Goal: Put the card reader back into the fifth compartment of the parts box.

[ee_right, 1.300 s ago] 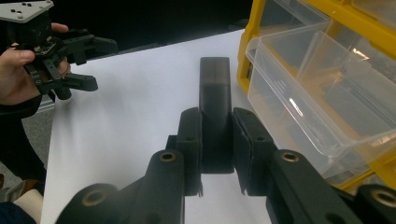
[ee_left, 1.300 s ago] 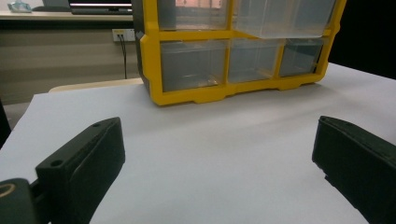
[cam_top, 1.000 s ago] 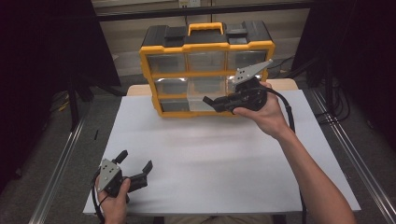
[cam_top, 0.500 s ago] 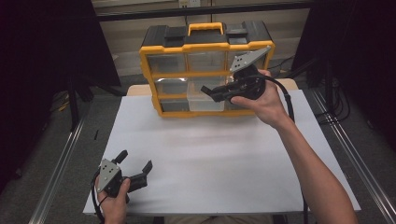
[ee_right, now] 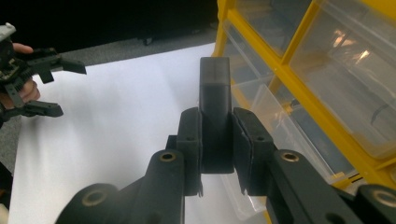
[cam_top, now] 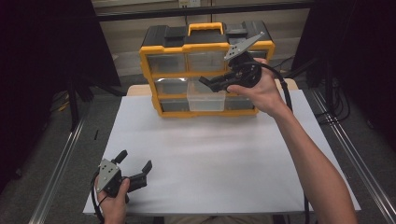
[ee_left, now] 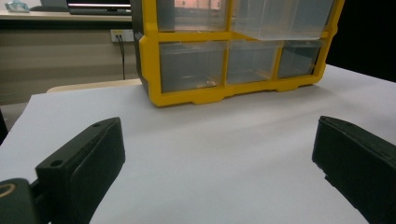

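A yellow and black organizer cabinet (cam_top: 205,46) with clear drawers stands at the back of the table. Its middle drawer (cam_top: 205,98) is pulled out. My right gripper (cam_top: 205,82) hovers just above that drawer, shut on a dark rectangular block (ee_right: 215,88) that sticks out past the fingertips. In the right gripper view (ee_right: 217,122) the open drawer (ee_right: 273,123) lies right of and below the block. My left gripper (cam_top: 136,164) rests at the near left of the table, jaws wide open and empty (ee_left: 217,126), facing the cabinet (ee_left: 149,60).
A white sheet (cam_top: 219,158) covers the table between the cabinet and the front edge. The left gripper (ee_right: 44,86) and its hand show far off in the right gripper view. Metal rails (cam_top: 60,163) run along both table sides.
The right hand has risen and tilted with the block, shifting slightly toward the pulled-out drawer. The left gripper has stayed put.
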A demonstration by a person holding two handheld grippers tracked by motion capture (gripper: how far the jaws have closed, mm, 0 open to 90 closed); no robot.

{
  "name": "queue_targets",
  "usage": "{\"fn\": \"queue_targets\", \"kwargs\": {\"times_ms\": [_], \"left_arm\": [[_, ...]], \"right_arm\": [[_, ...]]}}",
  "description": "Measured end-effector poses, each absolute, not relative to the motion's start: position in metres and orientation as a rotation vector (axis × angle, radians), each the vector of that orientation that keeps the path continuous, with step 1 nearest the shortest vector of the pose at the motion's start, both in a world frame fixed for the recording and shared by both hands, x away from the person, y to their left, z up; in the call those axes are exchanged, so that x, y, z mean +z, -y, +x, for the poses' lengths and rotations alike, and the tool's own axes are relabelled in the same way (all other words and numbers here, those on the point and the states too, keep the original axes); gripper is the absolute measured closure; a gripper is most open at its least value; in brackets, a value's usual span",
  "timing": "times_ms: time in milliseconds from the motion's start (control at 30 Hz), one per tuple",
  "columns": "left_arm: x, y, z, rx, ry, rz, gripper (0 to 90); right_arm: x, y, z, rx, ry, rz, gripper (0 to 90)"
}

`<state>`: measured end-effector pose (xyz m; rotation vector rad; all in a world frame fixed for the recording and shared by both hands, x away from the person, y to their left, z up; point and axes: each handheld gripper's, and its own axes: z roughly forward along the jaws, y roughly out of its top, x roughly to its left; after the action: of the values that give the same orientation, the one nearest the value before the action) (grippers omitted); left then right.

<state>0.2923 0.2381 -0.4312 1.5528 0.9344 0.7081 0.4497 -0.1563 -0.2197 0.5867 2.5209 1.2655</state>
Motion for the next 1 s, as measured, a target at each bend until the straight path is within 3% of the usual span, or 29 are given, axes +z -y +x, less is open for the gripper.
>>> {"fn": "queue_targets", "kwargs": {"times_ms": [1000], "left_arm": [[-0.431,-0.238,0.292,0.707,-0.932,1.555,2.6]], "right_arm": [[-0.212,0.152,0.486,1.107,-2.564,0.667,73.7]]}}
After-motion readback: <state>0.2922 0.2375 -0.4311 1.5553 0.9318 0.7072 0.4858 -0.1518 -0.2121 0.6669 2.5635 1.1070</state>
